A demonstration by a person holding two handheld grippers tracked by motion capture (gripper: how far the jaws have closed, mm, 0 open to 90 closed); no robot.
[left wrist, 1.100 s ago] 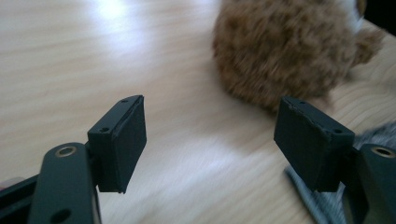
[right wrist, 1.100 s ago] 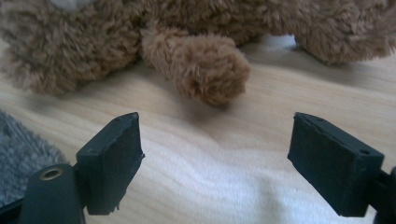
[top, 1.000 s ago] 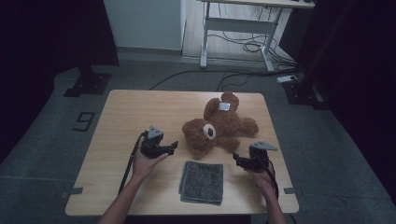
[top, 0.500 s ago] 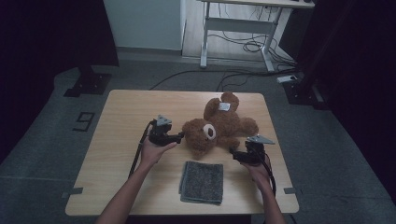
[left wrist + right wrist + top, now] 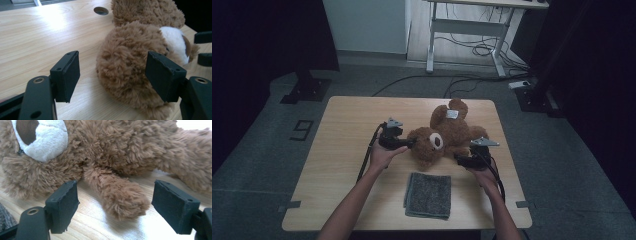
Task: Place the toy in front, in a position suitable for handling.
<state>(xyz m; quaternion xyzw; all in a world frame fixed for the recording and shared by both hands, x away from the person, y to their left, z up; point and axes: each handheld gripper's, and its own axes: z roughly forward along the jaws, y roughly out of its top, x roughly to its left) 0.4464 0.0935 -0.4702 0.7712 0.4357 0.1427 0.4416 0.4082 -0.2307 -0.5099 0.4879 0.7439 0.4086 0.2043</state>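
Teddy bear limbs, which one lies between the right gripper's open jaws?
The arm beside the bear's head, stretched toward the right gripper; the other limbs lie away from it.

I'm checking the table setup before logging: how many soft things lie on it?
2: the teddy bear lies mid-table toward the far edge; the grey folded cloth lies flat at the near edge.
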